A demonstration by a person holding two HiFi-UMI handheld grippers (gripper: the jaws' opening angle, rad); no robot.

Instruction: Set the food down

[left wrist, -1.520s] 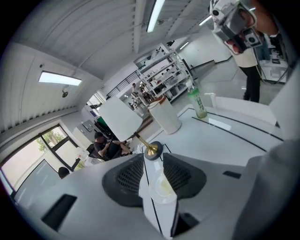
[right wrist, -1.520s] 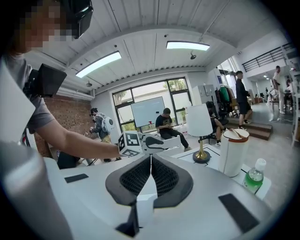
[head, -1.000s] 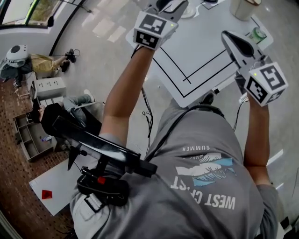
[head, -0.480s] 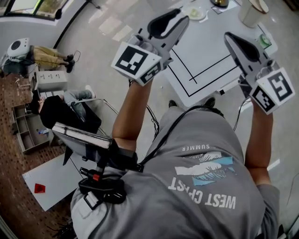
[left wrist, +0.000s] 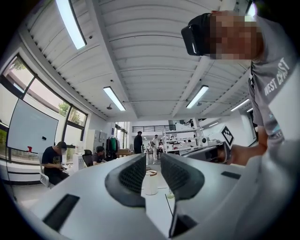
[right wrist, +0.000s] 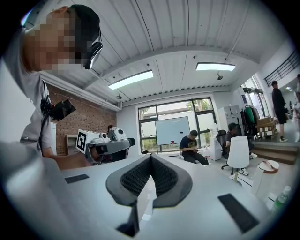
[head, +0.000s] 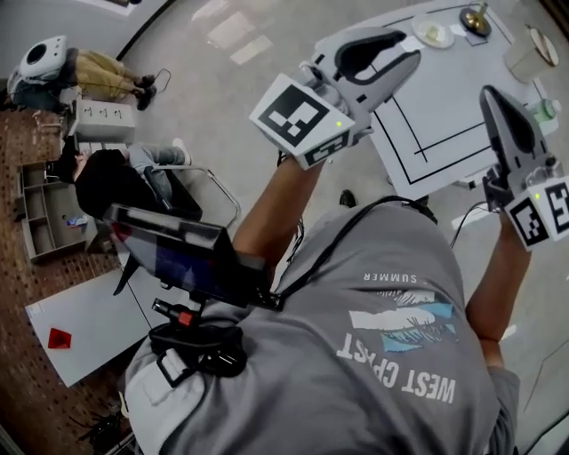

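Both grippers are held up in the air, short of a white table (head: pixel 462 151) marked with black lines. My left gripper (head: pixel 402 55) (left wrist: pixel 153 157) is open by a narrow gap, with nothing between its pads. My right gripper (head: pixel 500 99) (right wrist: pixel 151 157) is shut and empty, its tips touching. A small white plate with pale food (head: pixel 433 33) rests at the table's far side, well away from both grippers. Through the left gripper's gap I see a white cup (left wrist: pixel 150 183) and a green bottle (left wrist: pixel 169 193).
On the table stand a brass object (head: pixel 476 19), a white lidded container (head: pixel 532 55) and a green bottle (head: pixel 544 108). On the floor to the left are a seated person (head: pixel 111 182), a grey drawer unit (head: pixel 44 227) and a white sheet (head: pixel 84 324). More people sit by the windows (right wrist: pixel 192 147).
The left gripper has swung right and closer to the camera. The right gripper has drifted toward the right edge. The table now appears further to the upper right.
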